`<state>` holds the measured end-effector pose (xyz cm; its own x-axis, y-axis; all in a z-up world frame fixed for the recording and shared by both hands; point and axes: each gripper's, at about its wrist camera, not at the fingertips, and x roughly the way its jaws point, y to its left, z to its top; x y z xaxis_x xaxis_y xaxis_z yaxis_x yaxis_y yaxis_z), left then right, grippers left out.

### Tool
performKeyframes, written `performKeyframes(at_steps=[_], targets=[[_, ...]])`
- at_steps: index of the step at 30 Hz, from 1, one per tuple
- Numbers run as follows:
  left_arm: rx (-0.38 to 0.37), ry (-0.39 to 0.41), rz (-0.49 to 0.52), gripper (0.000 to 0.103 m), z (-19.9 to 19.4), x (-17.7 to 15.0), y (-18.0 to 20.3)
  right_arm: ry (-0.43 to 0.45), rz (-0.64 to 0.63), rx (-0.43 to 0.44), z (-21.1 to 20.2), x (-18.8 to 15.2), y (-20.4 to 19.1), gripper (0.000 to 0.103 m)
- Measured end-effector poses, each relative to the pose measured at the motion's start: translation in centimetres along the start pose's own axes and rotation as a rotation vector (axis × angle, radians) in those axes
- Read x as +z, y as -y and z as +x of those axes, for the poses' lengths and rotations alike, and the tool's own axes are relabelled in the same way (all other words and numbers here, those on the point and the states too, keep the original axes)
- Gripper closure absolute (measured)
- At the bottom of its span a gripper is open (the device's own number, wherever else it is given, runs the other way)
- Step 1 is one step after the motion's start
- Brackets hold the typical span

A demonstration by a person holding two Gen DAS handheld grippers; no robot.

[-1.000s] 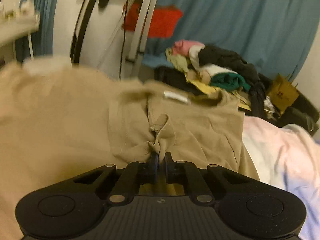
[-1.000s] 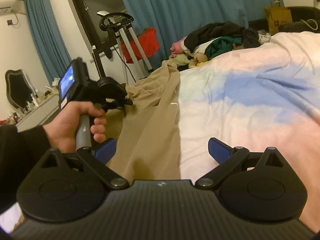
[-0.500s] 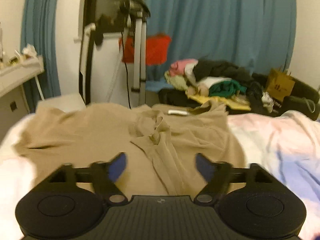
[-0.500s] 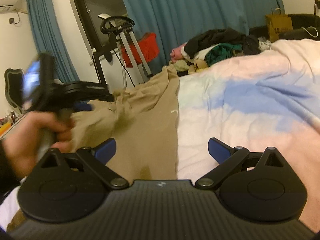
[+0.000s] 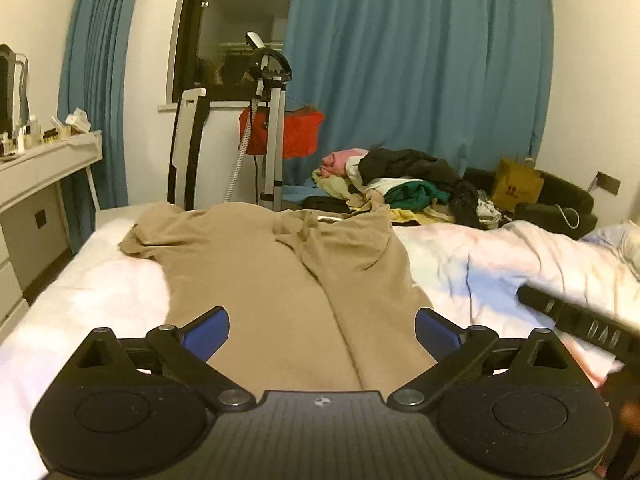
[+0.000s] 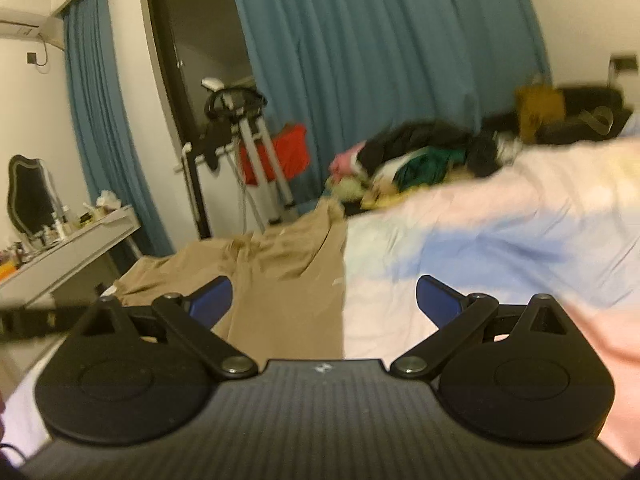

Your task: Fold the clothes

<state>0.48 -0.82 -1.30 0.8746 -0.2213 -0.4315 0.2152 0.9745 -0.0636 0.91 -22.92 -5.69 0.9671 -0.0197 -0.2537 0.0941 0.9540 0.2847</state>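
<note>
Tan trousers [image 5: 280,280] lie spread lengthwise on the bed, waistband toward the far edge and legs running toward me. My left gripper [image 5: 322,330] hangs open above the legs, holding nothing. In the right wrist view the same trousers [image 6: 288,280] lie left of centre, and my right gripper [image 6: 324,300] is open over their right edge, empty. The right gripper's black body [image 5: 580,320] shows at the right of the left wrist view.
The bed has a pastel pink and blue cover [image 5: 500,264]. A heap of mixed clothes [image 5: 400,184] sits beyond the bed's far edge. A garment steamer stand [image 5: 272,120], a white dresser [image 5: 40,168] at left, a brown paper bag [image 5: 516,184] and blue curtains stand around.
My left gripper let go of the trousers' waistband, opened and pulled back toward the legs. The trousers dropped flat on the bed. My right gripper lifted and swung slightly; its view is blurred.
</note>
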Motion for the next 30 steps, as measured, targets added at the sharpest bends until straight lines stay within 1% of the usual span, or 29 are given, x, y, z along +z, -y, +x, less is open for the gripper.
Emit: performKeyframes(at_steps=[2, 5, 7, 9, 11, 12, 13, 15, 19, 21, 22, 24, 26, 27, 28, 30], targets=[[-0.025, -0.001, -0.006, 0.000, -1.1, -0.6, -0.4, 0.019, -0.006, -0.004, -1.3, 0.3, -0.4, 0.003], [-0.029, 0.011, -0.003, 0.000, -2.0, -0.6, -0.9, 0.025, -0.026, -0.006, -2.6, 0.7, -1.0, 0.003], [-0.036, 0.033, 0.004, 0.000, -2.2, -0.3, -1.3, 0.019, -0.074, -0.007, -2.3, 1.1, -1.6, 0.003], [-0.038, 0.034, -0.001, 0.000, -2.3, 0.2, -2.0, 0.012, -0.124, -0.008, -1.9, 1.6, -2.3, 0.003], [-0.044, 0.034, -0.023, 0.000, -2.5, 0.5, -2.9, -0.012, -0.158, 0.017, -0.4, 2.2, -3.1, 0.003], [-0.032, 0.039, -0.035, 0.000, -2.4, 0.7, -3.6, -0.024, -0.176, 0.029, 0.6, 2.6, -3.6, 0.003], [-0.020, 0.043, -0.048, 0.000, -2.2, 0.9, -4.3, -0.033, -0.206, 0.041, 2.0, 2.9, -4.5, 0.003], [0.002, 0.051, -0.074, 0.000, -2.0, 1.4, -5.6, -0.062, -0.253, 0.094, 5.3, 2.2, -7.6, 0.003], [-0.002, 0.045, -0.186, 0.000, -0.8, 1.8, -10.0, -0.123, -0.345, 0.206, 11.8, 0.5, -14.0, 0.003], [0.021, 0.054, -0.209, 0.000, 0.2, 1.6, -12.2, -0.154, -0.390, 0.262, 15.1, -0.3, -17.2, 0.003], [0.040, 0.045, -0.213, 0.000, 0.9, 1.6, -13.0, -0.169, -0.413, 0.290, 16.8, -0.7, -18.8, 0.003], [0.082, 0.019, -0.265, 0.000, 2.5, 1.6, -15.0, -0.200, -0.458, 0.347, 20.0, -1.5, -22.1, 0.004], [0.084, 0.012, -0.359, 0.000, 3.8, 1.6, -17.2, -0.231, -0.504, 0.403, 23.3, -2.4, -25.3, 0.004], [0.085, 0.011, -0.387, 0.001, 4.4, 1.5, -18.1, -0.246, -0.526, 0.431, 25.0, -2.8, -26.9, 0.004], [0.086, 0.010, -0.413, 0.001, 4.9, 1.4, -18.9, -0.262, -0.549, 0.459, 26.6, -3.2, -28.5, 0.004], [0.106, -0.008, -0.429, 0.001, 5.9, 1.0, -20.0, -0.293, -0.594, 0.516, 29.9, -4.0, -31.7, 0.004]])
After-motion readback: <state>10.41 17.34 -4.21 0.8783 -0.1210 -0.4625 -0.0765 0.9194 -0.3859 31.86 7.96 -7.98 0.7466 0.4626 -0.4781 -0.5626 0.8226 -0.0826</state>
